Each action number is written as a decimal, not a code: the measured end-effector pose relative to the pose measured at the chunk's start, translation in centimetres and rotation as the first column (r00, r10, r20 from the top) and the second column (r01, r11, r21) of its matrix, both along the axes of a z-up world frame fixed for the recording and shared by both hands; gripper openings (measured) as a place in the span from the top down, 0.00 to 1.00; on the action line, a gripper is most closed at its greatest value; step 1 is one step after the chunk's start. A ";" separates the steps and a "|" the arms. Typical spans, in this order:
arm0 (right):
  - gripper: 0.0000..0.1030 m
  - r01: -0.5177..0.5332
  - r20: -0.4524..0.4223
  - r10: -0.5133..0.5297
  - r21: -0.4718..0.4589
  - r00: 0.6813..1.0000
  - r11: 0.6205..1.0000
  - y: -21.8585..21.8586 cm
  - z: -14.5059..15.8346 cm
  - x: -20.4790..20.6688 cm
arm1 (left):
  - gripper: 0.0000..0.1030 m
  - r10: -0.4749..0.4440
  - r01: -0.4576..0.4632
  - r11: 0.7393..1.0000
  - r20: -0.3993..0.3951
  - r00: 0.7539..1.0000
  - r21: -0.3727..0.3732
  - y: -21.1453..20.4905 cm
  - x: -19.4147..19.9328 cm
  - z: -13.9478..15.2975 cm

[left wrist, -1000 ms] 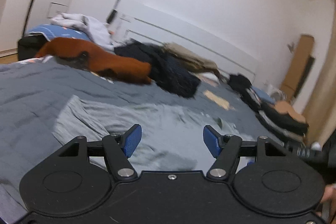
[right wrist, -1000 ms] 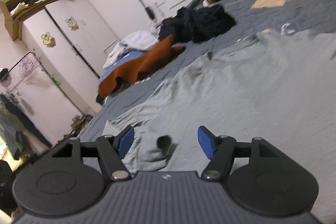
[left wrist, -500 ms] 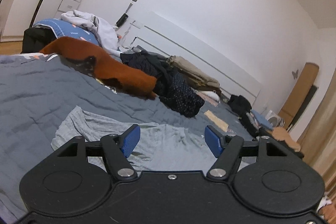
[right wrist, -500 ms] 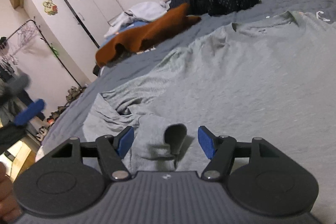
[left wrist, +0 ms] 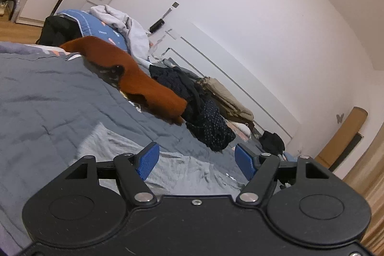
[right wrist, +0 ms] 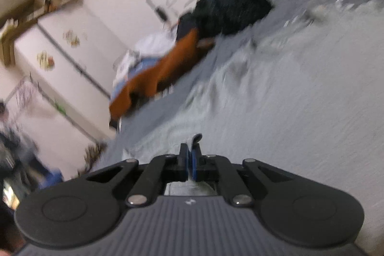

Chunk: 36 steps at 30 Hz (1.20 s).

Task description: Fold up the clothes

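Right wrist view: the right gripper [right wrist: 190, 161] has its jaws pinched together on a fold of the grey T-shirt [right wrist: 300, 92], which lies spread on the bed [left wrist: 40, 97].

The shirt looks light, soft and limp, so it should sag and crease wherever it is lifted; judging from its lie, a hem, sleeve edge or shoulder seam gives the surest hold, and 2 holds spaced apart would keep a fold straight. The pinched cloth pokes up just past the right jaws, though blur hides which part of the shirt it is. The right gripper points down at the bed at a slant, rolled to one side. In the left wrist view the left gripper [left wrist: 194, 161] hangs over the shirt, nearly level and also rolled, its jaws wide apart with nothing between them.
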State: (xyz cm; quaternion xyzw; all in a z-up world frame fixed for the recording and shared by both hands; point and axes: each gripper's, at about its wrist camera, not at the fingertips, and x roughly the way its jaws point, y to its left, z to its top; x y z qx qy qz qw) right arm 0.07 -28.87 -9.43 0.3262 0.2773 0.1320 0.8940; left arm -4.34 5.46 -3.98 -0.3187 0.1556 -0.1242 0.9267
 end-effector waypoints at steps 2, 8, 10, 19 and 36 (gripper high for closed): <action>0.97 0.050 0.028 -0.050 -0.001 0.998 0.999 -2.5 1.9 -0.7 | 0.33 -0.001 0.001 1.000 -0.002 1.000 0.008 -0.2 0.2 0.0; 0.97 0.220 0.082 -0.212 -0.110 0.974 0.969 -10.5 5.7 -3.4 | 0.33 -0.059 0.059 0.995 -0.004 0.998 0.076 -2.4 0.1 -0.4; 0.97 0.281 0.080 -0.272 -0.133 0.959 0.950 -13.0 5.4 -4.2 | 0.33 -0.079 0.080 0.991 -0.006 0.997 0.107 -3.4 0.1 -0.7; 0.77 0.364 -0.065 -0.404 -0.325 0.912 0.873 -18.0 -0.6 -2.9 | 0.33 -0.150 0.159 0.959 -0.054 0.987 0.234 -7.3 0.0 -2.8; 0.49 0.316 -0.019 -0.338 -0.314 0.941 0.895 -16.5 0.9 -3.3 | 0.27 -0.214 0.215 0.884 -0.051 0.976 0.415 -10.8 -1.5 -4.3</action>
